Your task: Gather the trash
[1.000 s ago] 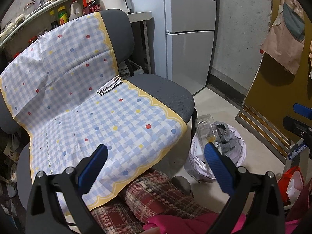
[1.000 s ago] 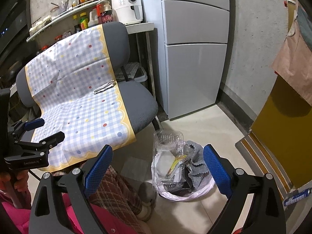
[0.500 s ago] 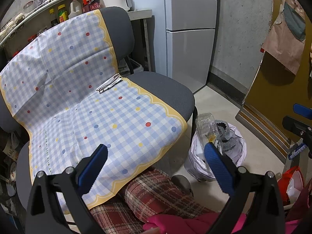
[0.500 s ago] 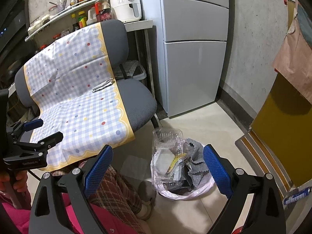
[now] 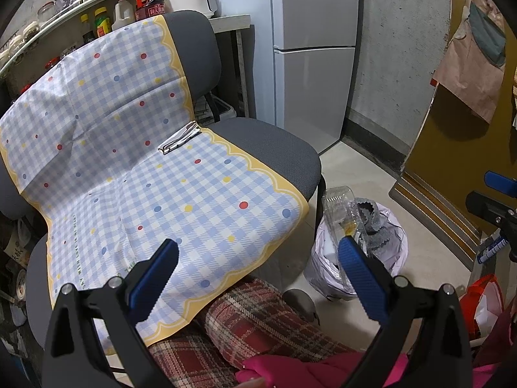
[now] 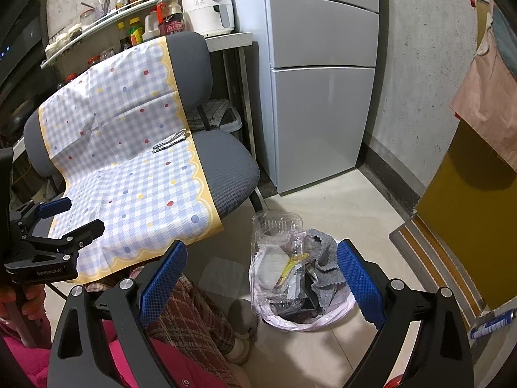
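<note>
Left gripper [image 5: 257,258] fingers spread wide, holding nothing; right gripper [image 6: 261,265] likewise wide and empty. Only the right wrist view looks down into the trash bag [image 6: 326,318], on the floor just right of the grey chair [image 5: 274,148]: clear plastic clamshell [image 6: 278,242], grey cloth [image 6: 323,252], wrappers inside. Farther, a folded wrapper [image 5: 179,138] lies on the chair's checked cover [image 5: 145,177] at the seat crease. Fridge [image 6: 320,97] beyond the chair.

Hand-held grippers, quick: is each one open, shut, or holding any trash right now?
Left hand-held gripper: open, holding nothing.
Right hand-held gripper: open, holding nothing.
</note>
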### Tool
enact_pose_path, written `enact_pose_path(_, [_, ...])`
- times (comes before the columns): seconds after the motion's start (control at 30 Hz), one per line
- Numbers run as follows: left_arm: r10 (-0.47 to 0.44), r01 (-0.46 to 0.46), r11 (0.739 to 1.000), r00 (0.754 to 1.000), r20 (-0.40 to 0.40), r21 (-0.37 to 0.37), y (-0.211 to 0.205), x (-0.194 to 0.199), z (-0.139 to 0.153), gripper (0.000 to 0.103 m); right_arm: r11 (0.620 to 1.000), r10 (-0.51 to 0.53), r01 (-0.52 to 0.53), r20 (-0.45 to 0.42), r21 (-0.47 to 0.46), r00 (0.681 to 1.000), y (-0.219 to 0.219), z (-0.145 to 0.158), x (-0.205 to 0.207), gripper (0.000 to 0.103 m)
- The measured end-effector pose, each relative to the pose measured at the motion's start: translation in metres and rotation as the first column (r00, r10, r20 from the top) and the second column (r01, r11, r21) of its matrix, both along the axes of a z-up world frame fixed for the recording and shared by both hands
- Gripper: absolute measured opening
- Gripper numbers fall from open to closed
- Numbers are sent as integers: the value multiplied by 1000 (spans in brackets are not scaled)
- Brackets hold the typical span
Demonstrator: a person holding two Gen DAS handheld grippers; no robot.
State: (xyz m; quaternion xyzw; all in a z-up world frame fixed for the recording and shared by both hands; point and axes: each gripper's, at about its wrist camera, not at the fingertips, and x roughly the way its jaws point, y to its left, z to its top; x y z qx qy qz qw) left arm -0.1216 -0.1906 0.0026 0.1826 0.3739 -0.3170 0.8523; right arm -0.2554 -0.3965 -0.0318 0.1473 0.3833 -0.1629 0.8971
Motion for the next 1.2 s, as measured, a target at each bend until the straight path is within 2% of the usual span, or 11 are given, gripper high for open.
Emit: enact_pose_path(1.2, [6, -6, 1000, 1000, 0, -2, 3, 0, -2, 96, 1000, 2, -2, -10, -2, 1000, 4, -6, 1, 93])
